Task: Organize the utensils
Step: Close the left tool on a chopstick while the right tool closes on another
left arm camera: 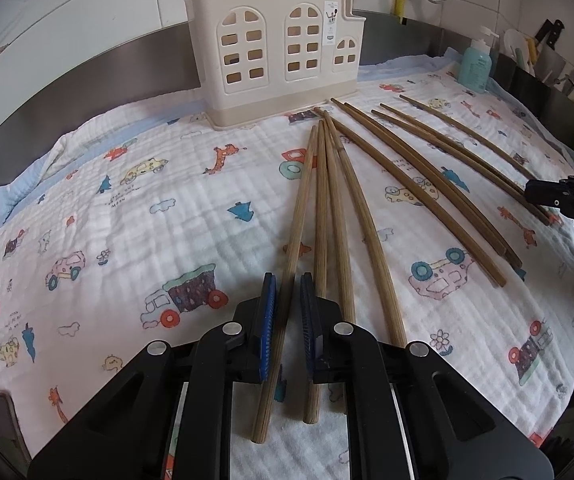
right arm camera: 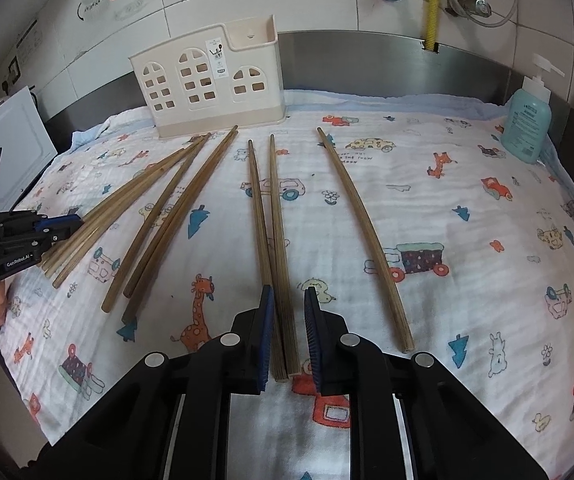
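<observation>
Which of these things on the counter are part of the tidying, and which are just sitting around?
Part of the job:
chopsticks
cream utensil holder

Just lying about:
blue soap bottle
patterned cloth
knives

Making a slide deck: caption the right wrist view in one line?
Right gripper closed around two chopsticks on a cartoon-print cloth, beige utensil holder behind.
</observation>
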A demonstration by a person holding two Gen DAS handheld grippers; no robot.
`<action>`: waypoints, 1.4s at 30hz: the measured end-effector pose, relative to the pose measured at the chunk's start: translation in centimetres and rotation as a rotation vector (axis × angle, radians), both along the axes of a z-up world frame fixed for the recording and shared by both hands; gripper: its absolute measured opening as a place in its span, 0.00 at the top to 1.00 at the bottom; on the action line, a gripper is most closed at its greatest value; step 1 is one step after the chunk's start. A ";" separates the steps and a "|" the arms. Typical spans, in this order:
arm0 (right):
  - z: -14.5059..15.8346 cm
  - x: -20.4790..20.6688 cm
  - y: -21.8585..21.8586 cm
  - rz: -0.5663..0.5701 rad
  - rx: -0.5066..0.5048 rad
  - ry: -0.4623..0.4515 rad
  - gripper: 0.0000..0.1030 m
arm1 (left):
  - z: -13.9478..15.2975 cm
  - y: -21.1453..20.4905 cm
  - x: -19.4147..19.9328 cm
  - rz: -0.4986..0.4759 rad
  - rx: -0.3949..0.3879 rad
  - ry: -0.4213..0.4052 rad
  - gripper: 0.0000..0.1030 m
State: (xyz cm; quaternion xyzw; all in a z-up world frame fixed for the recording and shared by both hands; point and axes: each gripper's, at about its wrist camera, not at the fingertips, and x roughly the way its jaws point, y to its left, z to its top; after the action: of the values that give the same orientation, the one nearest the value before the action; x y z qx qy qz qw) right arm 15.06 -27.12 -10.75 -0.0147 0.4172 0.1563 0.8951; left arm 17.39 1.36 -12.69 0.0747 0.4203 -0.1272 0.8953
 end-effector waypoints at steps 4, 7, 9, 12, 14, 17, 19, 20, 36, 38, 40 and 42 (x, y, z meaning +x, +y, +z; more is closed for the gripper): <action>-0.1 0.2 -0.6 -0.007 0.014 0.009 0.91 | 0.0 0.3 0.0 0.006 -0.022 0.004 0.88; -0.2 0.4 -0.6 -0.003 0.018 0.013 0.91 | 0.0 0.4 0.1 0.008 -0.027 0.006 0.88; -0.3 0.5 -0.2 0.009 0.004 0.020 0.91 | 0.0 0.4 0.0 0.007 -0.027 0.004 0.89; -0.5 0.5 0.5 0.016 -0.040 0.006 0.91 | 0.0 0.5 0.0 0.008 -0.051 0.013 0.89; -0.5 0.7 0.3 0.015 -0.028 0.006 0.91 | 0.0 0.6 0.0 0.007 -0.062 0.014 0.89; -0.6 0.8 0.1 0.015 -0.018 0.007 0.91 | -0.1 0.6 0.0 0.014 -0.069 0.015 0.89; -0.5 0.7 0.5 0.016 -0.037 -0.001 0.91 | -0.1 0.5 0.0 0.008 -0.070 0.015 0.89; -0.6 0.7 0.6 0.016 -0.045 -0.004 0.91 | -0.1 0.5 0.0 0.007 -0.071 0.015 0.89; 3.3 -1.4 0.5 -0.001 -0.022 -0.101 0.94 | 1.7 0.4 -0.6 0.036 -0.066 -0.020 0.94; 4.2 -1.7 0.6 -0.003 -0.010 -0.122 0.94 | 2.6 0.7 -1.0 0.052 -0.088 -0.041 0.94; 5.2 -2.1 0.7 -0.003 -0.005 -0.146 0.94 | 3.6 0.9 -1.4 0.062 -0.099 -0.071 0.94; 6.2 -2.4 0.7 -0.001 0.008 -0.171 0.94 | 4.7 1.0 -1.9 0.071 -0.106 -0.110 0.94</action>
State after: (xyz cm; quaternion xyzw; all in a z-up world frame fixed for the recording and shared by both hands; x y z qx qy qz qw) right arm 12.68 -26.38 -4.54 -0.0241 0.3389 0.1558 0.9275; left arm 15.49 2.41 -7.99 0.0189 0.3656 -0.1130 0.9237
